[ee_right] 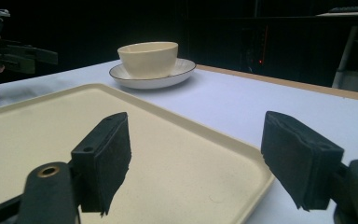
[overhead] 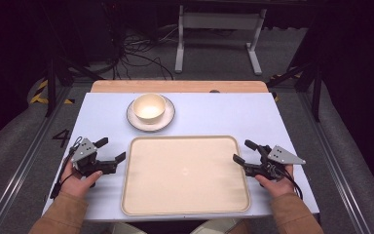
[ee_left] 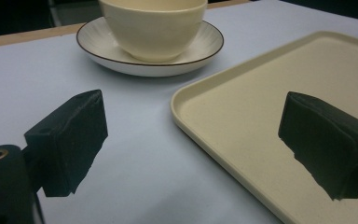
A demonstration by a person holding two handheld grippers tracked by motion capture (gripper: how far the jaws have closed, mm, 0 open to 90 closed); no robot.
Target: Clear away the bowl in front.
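A cream tray (overhead: 185, 204) lies empty on the pale blue table, near its front edge. Behind it a cream bowl (overhead: 149, 106) sits on a white dark-rimmed saucer (overhead: 168, 118). My left gripper (overhead: 113, 150) rests at the tray's left edge, open, nothing between its jaws. My right gripper (overhead: 245, 151) rests at the tray's right edge, open and empty too. In the left gripper view the jaws (ee_left: 191, 140) straddle the tray's corner (ee_left: 182, 100), with the bowl (ee_left: 153, 25) and saucer (ee_left: 98, 44) ahead. The right gripper view has its open jaws (ee_right: 198, 154) over the tray's edge (ee_right: 242, 154), the bowl (ee_right: 148, 58) farther off.
A wooden strip (overhead: 177, 86) runs along the table's far edge. Metal rails flank the table on both sides. A white stand (overhead: 219, 29) and cables lie on the floor behind. Bare table surface (overhead: 224, 112) stretches to the right of the saucer.
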